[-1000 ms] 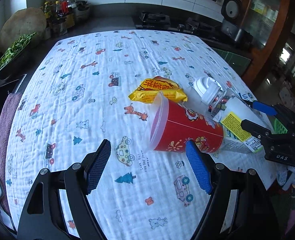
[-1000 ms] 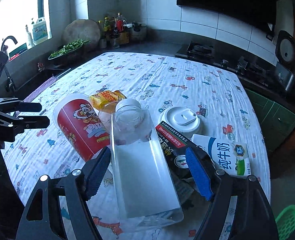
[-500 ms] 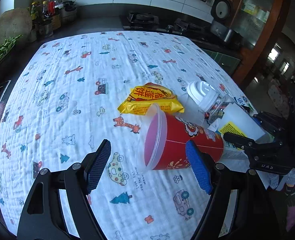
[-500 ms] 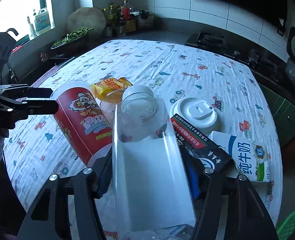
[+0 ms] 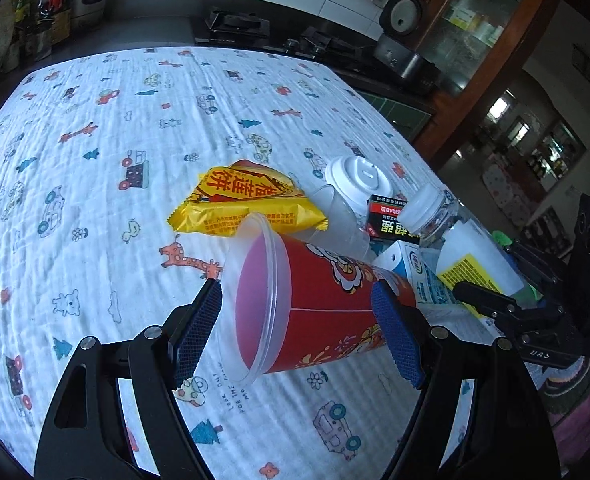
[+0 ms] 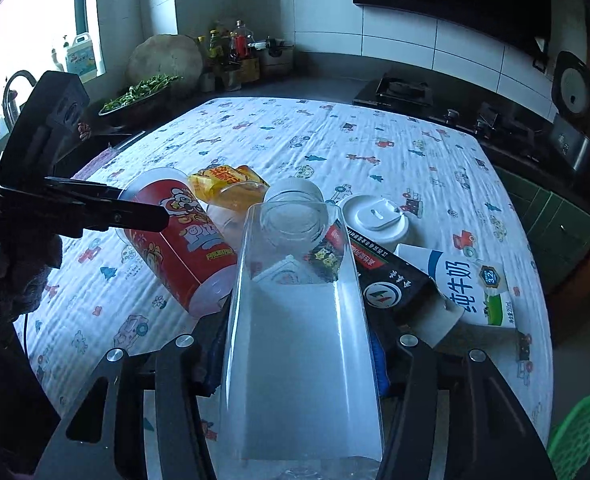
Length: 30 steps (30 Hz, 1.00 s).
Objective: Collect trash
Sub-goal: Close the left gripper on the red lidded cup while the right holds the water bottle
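The clear plastic bottle (image 6: 301, 344) with a white cap (image 6: 293, 191) sits between the fingers of the right gripper (image 6: 297, 354), which are closed narrow against its two sides; its cap end points away from the camera toward the middle of the table. The blue pads are almost fully hidden behind the bottle, so the contact itself is hard to see. The bottom end of the bottle is cut off at the lower border of the right wrist view.

Just beside it lies the red paper cup (image 5: 319, 308) on its side, with a clear lid facing the left gripper (image 5: 297, 330). This gripper is spread wide, one blue pad (image 5: 197, 328) at the lid side and the other (image 5: 397, 338) along the cup wall; I cannot tell whether they touch the cup.

Behind the cup lie a yellow snack packet (image 5: 245, 204) and a clear plastic cup (image 5: 337, 224), partly covered by the red one. A white lidded cup (image 6: 375, 220), a black box (image 6: 387, 280) and a milk carton (image 6: 473, 290) lie close together near the right edge of the table, overlapping each other. All rests on a white tablecloth (image 5: 95, 152) with small cartoon prints. A green basket (image 6: 579, 436) is cut off at the lower right corner.
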### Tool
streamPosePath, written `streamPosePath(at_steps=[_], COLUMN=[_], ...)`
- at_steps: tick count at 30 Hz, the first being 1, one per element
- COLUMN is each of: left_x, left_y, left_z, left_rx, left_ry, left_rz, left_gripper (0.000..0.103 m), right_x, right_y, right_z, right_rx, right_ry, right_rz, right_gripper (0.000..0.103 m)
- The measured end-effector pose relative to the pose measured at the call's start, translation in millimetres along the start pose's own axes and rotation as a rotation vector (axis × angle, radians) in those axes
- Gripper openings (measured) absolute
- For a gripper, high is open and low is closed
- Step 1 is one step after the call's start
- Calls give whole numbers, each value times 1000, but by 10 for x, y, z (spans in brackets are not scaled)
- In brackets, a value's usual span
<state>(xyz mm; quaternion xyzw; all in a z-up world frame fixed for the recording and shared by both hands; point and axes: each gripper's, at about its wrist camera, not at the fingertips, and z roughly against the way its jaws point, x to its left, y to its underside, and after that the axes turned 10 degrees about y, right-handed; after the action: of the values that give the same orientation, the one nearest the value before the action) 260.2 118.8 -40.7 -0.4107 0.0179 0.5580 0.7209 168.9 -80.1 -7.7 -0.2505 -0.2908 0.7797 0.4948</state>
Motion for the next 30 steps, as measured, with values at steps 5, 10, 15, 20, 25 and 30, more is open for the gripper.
streamPosePath(at_steps=[5, 10, 15, 20, 25, 30], left_x=[-95, -251, -343, -271, -262, -417], left_y=[47, 136, 251, 287, 310, 379], left_z=[16, 92, 91, -21, -89, -41], left_rx=[4, 4, 37, 51, 54, 45], left_ry=[83, 128, 178, 171, 190, 166], left_rz=[-38, -92, -112, -81, -68, -114], left_gripper=[72, 67, 55, 53, 39, 14], right_x=[-48, -89, -117, -122, -149, -203], right_y=[73, 152, 253, 374, 477, 580], right_z=[163, 285, 371, 448, 561, 696], right_rx=[-23, -37, -41, -41, -49, -58], right_ry=[10, 15, 13, 22, 38, 56], right_rz=[-24, -52, -82, -98, -119, -145], right_gripper=[52, 52, 52, 52, 52, 52])
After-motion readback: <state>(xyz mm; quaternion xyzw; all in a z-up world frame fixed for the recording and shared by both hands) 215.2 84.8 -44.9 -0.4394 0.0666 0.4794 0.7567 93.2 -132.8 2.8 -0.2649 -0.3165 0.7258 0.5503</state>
